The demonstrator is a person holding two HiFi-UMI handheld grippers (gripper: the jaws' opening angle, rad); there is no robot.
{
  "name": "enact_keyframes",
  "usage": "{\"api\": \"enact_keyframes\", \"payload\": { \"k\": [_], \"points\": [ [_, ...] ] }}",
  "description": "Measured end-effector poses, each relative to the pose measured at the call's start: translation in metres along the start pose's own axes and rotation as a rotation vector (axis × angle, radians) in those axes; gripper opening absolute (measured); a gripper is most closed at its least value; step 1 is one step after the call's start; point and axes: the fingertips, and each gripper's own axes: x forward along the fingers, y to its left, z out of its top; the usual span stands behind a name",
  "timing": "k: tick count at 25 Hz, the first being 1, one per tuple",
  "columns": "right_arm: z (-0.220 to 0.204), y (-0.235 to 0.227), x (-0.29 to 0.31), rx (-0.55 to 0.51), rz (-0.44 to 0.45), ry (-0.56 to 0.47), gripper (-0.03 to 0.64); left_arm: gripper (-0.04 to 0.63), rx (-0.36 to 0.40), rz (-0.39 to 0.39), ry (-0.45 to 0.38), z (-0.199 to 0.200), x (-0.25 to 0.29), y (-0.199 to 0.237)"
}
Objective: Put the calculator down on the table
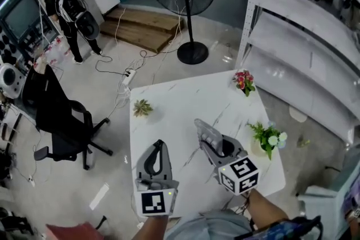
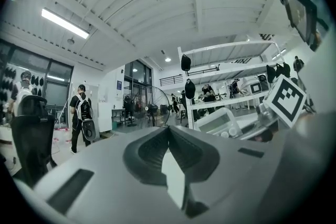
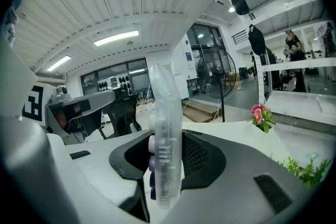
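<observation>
Between the right gripper's (image 3: pixel 167 139) jaws, the calculator (image 3: pixel 164 107) is sitting edge-on, pale and translucent, its rounded keys facing left in the right gripper view. The pads are pinching it across its thickness, and the body itself is holding the jaws partway apart. It's looking like a firm grip, with nothing slipping that I can see.

Over on the near left, the left gripper (image 2: pixel 168 131) is carrying nothing. Its jaws are pressed together at the tips, with only a pale sliver showing through the loop behind them.

Pulling out to the head view, both grippers are hanging over the near half of the white marbled table (image 1: pixel 169 104). The right one is pointing the calculator towards the far side, over the middle of the top. Whether it's touching the surface I can't tell; it's looking a shade above it. A green plant with white flowers (image 1: pixel 268 136) is standing just right of the right gripper. A pink-flowered one (image 1: pixel 244 80) is sitting at the far right corner and a small succulent (image 1: pixel 142 107) at the far left edge.

So we're watching the set-down step, I'd say, with the release not yet made. The next move is calling for tipping the calculator flat, lowering it onto the bare patch ahead while steering clear of that green plant, then spreading the jaws.
</observation>
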Motion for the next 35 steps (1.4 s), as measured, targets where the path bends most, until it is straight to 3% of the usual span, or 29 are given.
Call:
{"api": "enact_keyframes", "payload": {
  "k": [15, 35],
  "points": [
    [-0.111, -0.014, 0.028, 0.172, -0.043, 0.247, 0.147, 0.008, -0.044, 0.012, 0.097, -0.044, 0.006, 0.024],
    [-0.162, -0.023, 0.051, 0.399, -0.063, 0.394, 0.149, 0.008, -0.085, -0.014, 0.154, -0.079, 0.027, 0.030]
  ]
}}
